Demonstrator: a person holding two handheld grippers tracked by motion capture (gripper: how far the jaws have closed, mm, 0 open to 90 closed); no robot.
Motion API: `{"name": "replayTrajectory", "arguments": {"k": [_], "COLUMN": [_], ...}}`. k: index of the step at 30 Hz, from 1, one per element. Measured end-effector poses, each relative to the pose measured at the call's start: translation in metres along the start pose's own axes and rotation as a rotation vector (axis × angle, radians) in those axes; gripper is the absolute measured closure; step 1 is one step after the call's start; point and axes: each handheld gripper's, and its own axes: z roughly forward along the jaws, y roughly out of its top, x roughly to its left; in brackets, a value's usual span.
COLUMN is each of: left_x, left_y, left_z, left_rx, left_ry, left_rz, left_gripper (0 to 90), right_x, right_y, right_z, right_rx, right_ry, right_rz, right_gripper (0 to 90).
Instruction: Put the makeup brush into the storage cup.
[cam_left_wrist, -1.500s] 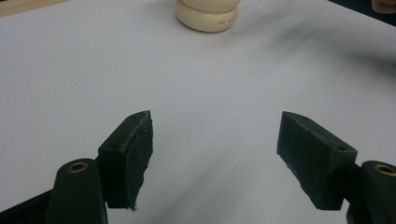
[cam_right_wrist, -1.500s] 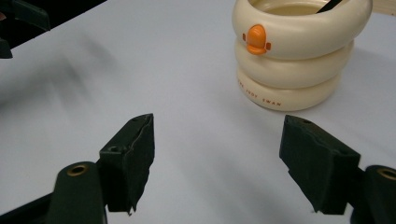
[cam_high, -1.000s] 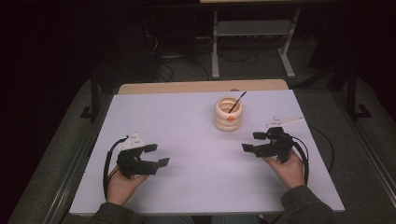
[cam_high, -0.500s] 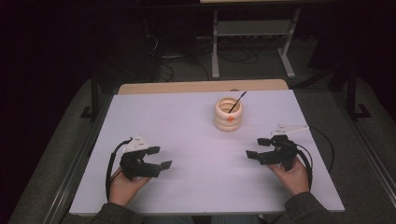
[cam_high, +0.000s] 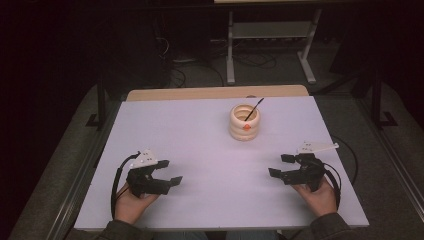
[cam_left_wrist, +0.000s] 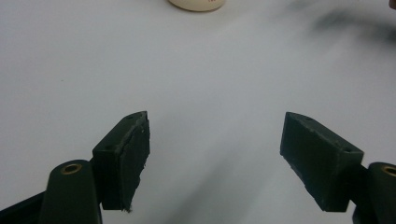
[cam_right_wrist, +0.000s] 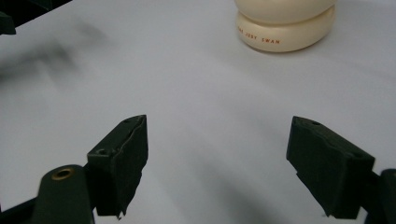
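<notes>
With both the left gripper (cam_high: 169, 171) and right gripper (cam_high: 280, 165) held wide open and empty, well short of the cream ringed holder (cam_high: 244, 122) standing mid-surface, tipping is judged likely if its leaning black stick (cam_high: 253, 109) is knocked.

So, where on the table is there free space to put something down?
The table is bare between the left gripper and the right gripper, and across its whole far-left part, left of the cream ringed holder. Only the near corners, under the hands, and the holder's spot are taken.
</notes>
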Motion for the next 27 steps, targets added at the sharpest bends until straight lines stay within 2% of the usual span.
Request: {"name": "replayTrajectory", "arguments": {"k": [7, 9, 11, 12, 17, 27], "left_x": [-0.002, -0.004, -0.004, -0.005, -0.005, -0.001], "left_y": [-0.004, -0.005, -0.007, -0.008, -0.01, -0.014], "left_z": [-0.001, -0.002, -0.003, -0.003, -0.006, -0.01], "left_rx": [0.008, 0.008, 0.013, 0.011, 0.016, 0.005], "left_ry": [-0.006, -0.01, -0.009, -0.012, -0.018, -0.031], "left_rz": [0.009, 0.0, 0.012, 0.005, 0.011, 0.006], "left_gripper": [22.5, 22.5, 22.5, 22.5, 22.5, 22.5], "right_x": [0.002, 0.002, 0.003, 0.005, 0.006, 0.008], "right_y": [-0.01, -0.011, -0.012, -0.013, -0.017, -0.02], "right_z": [-0.007, -0.007, -0.009, -0.01, -0.012, -0.013], "right_rx": [-0.001, -0.006, -0.011, -0.01, -0.007, -0.007], "right_ry": [0.002, 0.001, -0.001, 0.0, 0.0, 0.007], "right_rz": [0.004, -0.001, -0.013, -0.002, -0.005, -0.012], "right_gripper": [19.0, 19.2, 19.2, 19.3, 19.3, 18.9]}}
